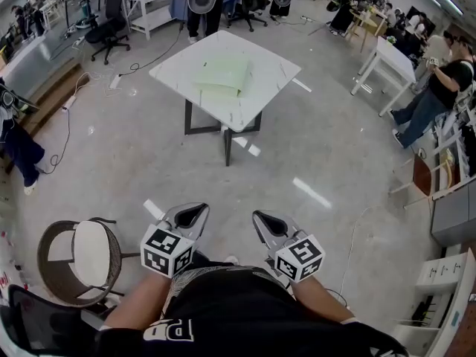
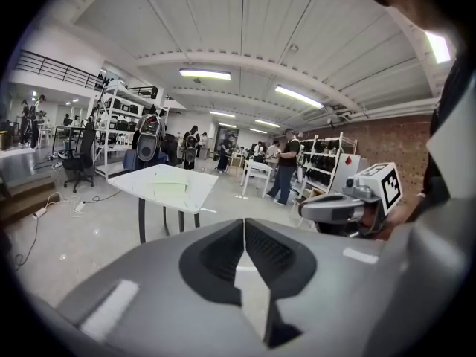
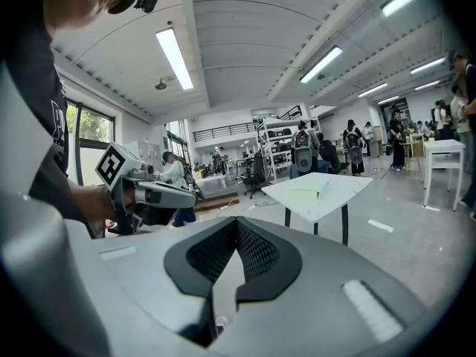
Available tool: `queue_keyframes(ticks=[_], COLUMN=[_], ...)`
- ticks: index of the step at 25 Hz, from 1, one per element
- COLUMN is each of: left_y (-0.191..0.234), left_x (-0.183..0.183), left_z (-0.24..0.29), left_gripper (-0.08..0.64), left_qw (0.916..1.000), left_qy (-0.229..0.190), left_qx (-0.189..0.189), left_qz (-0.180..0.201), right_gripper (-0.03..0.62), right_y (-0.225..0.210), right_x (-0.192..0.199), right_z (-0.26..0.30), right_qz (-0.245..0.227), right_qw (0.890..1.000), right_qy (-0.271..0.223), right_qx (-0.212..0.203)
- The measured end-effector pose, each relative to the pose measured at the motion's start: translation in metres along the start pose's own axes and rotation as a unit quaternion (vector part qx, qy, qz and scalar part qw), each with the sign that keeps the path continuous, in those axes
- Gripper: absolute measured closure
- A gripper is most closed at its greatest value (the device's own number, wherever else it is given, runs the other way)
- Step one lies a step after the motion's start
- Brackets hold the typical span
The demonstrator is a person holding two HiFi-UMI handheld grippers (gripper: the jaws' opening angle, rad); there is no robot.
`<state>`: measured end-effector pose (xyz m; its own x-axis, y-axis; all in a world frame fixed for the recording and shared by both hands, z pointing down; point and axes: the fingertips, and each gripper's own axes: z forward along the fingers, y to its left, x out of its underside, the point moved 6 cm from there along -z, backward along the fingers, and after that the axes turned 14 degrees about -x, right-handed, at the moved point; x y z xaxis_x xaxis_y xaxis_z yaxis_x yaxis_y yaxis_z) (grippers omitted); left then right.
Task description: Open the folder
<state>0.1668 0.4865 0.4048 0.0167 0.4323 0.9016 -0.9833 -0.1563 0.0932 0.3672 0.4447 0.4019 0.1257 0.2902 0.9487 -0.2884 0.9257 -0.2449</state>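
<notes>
A pale green folder (image 1: 223,73) lies closed on a white square table (image 1: 264,88) far ahead of me across the floor. It also shows small in the left gripper view, folder (image 2: 172,190), and in the right gripper view, folder (image 3: 306,194). My left gripper (image 1: 199,208) and right gripper (image 1: 256,216) are held low in front of my body, well short of the table. Both are shut with nothing between the jaws. From its own camera the left gripper (image 2: 243,225) points toward the table, as does the right gripper (image 3: 236,225).
A round brown chair (image 1: 78,255) stands at my left. A person (image 1: 439,88) stands by a smaller white table (image 1: 394,58) at the right. Office chairs (image 1: 108,28), shelving and cables (image 1: 67,125) line the far left. Bare concrete floor lies between me and the folder's table.
</notes>
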Motion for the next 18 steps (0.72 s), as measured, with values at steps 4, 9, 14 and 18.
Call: queue_keyframes(ticks=[4, 9, 14, 18], left_y=[0.003, 0.007, 0.015, 0.028], left_x=[-0.003, -0.005, -0.004, -0.003], left_z=[0.002, 0.006, 0.007, 0.009], left_gripper=[0.497, 0.497, 0.497, 0.497], left_qw=[1.0, 1.0, 1.0, 1.0], left_qy=[-0.003, -0.002, 0.0, 0.005], left_qx=[0.0, -0.002, -0.001, -0.002], left_qz=[-0.002, -0.003, -0.003, -0.005], right_gripper=[0.592, 0.592, 0.592, 0.592], right_y=[-0.003, -0.008, -0.009, -0.01], right_x=[-0.002, -0.005, -0.005, -0.006], right_z=[0.002, 0.006, 0.017, 0.031], right_qz=[-0.007, -0.001, 0.007, 0.013], right_qw=[1.0, 1.0, 1.0, 1.0], right_qy=[-0.002, -0.005, -0.007, -0.006], right_qx=[0.006, 0.006, 0.001, 0.0])
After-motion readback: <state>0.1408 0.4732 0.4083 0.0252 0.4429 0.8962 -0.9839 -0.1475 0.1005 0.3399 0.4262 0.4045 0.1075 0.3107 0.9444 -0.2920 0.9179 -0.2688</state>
